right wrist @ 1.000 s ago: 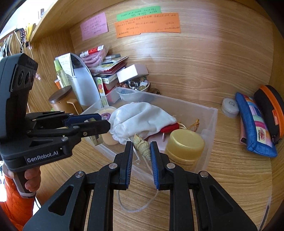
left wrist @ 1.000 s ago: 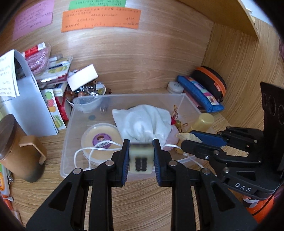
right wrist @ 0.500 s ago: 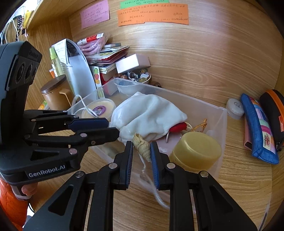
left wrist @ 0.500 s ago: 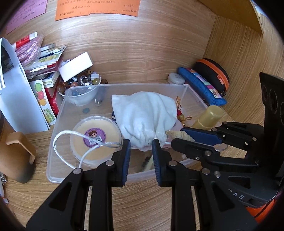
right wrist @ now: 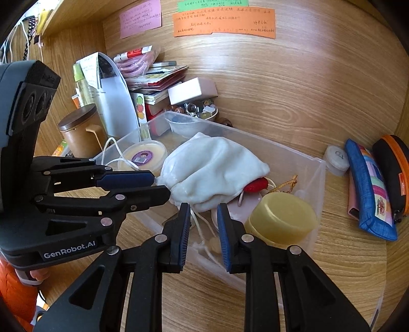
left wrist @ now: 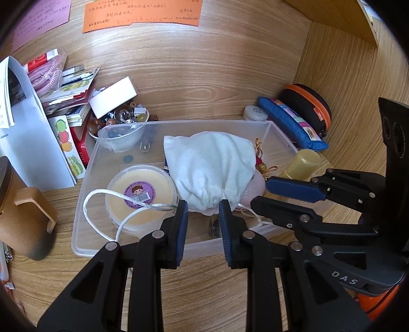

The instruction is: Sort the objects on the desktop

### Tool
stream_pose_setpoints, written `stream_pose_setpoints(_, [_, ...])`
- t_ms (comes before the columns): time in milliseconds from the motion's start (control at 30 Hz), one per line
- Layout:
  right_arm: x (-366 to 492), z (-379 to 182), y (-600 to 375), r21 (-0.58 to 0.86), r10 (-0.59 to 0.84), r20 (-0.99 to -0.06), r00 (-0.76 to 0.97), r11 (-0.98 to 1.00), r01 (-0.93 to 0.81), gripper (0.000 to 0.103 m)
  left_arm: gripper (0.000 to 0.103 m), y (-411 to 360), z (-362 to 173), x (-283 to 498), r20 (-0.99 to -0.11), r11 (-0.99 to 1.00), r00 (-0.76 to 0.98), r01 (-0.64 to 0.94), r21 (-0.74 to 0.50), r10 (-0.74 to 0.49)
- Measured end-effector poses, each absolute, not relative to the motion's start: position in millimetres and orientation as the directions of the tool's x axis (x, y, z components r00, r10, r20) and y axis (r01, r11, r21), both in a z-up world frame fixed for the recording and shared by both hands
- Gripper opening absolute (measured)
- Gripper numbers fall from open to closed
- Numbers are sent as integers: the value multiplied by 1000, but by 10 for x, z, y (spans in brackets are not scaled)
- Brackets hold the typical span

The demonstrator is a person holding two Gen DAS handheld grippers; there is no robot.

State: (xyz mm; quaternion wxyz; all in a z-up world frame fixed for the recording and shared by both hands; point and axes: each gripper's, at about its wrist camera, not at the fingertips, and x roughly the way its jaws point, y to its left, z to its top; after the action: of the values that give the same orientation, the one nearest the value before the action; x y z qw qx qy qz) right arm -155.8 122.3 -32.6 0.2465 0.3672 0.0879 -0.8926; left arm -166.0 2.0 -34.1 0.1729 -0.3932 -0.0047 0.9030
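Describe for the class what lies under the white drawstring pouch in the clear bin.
A red charm with gold cord pokes out from beneath the white drawstring pouch in the clear bin. Anything else beneath stays covered.

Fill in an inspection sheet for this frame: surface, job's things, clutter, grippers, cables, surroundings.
Surface: wooden desk in a wood-walled nook.
Job's things: clear plastic bin holds a white drawstring pouch, a round lidded tub, a yellow jar and a red charm.
Clutter: pencil cases, a white box over a bowl of trinkets, stacked booklets, a brown canister.
Grippers: left gripper and right gripper are both open and empty, at the bin's near edge.
Cables: white cord looped over the tub.
Surroundings: sticky notes on the back wall.
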Motion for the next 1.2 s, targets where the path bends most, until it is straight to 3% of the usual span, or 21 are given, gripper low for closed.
stream_pose_setpoints(200, [-1482, -237, 1264, 17, -376, -678, -631, -867, 498, 27, 25, -28, -294, -1617, -702, -945, -643, -295, -142, 306])
stream_pose_setpoints(300, [-1450, -202, 1286, 14, -374, -673, -638, -869, 494, 28, 34, -64, -269, -1588, -697, -949, -653, -280, -144, 298])
stream_pose_setpoints(467, [-1355, -122, 1337, 16, -374, -650, -662, -877, 480, 40, 44, -93, -208, -1501, -683, -958, -678, -258, -123, 270])
stream_pose_setpoints(767, [-1168, 30, 1447, -9, -345, -603, -720, -899, 439, 53, 74, -111, -4, -1214, -624, -976, -755, -210, -60, 201])
stream_pose_setpoints(900, [-1083, 91, 1522, -16, -318, -581, -749, -915, 402, 69, 88, -117, 93, -1065, -599, -984, -785, -173, -32, 158])
stream_pose_setpoints(1033, [-976, 165, 1604, -25, -293, -551, -782, -930, 366, 82, 95, -144, 229, -879, -562, -988, -813, -150, -47, 150])
stream_pose_setpoints(1200, [-815, 251, 1713, -24, -271, -526, -806, -943, 333, 87, 99, -122, 342, -674, -525, -994, -844, -106, -31, 106])
